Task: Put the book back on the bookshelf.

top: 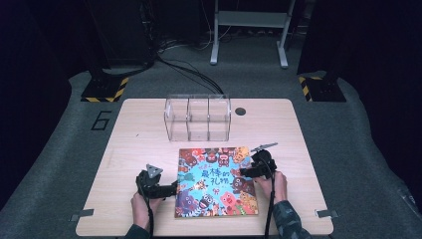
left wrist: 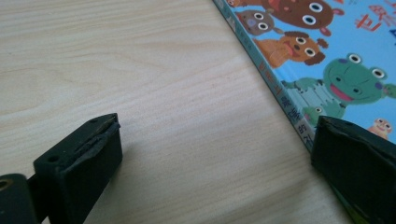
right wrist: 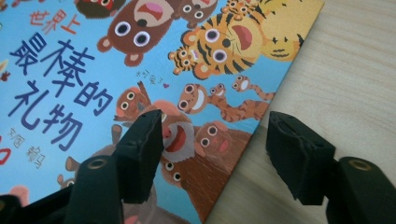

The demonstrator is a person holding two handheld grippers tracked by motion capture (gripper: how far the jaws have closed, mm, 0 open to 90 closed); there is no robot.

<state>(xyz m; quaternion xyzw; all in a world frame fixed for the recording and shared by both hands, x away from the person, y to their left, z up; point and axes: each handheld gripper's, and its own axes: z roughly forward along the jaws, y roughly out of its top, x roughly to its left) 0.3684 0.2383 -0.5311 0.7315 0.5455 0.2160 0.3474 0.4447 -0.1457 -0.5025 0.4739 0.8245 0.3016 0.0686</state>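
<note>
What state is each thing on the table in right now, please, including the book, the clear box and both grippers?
Picture book: closed, lying flat, cover up.
Clear organiser: upright, its three compartments empty.
Left gripper: open, fingers astride the book's spine edge, gripping nothing.
Right gripper: open, one finger above the cover, the other above the table, gripping nothing.
</note>
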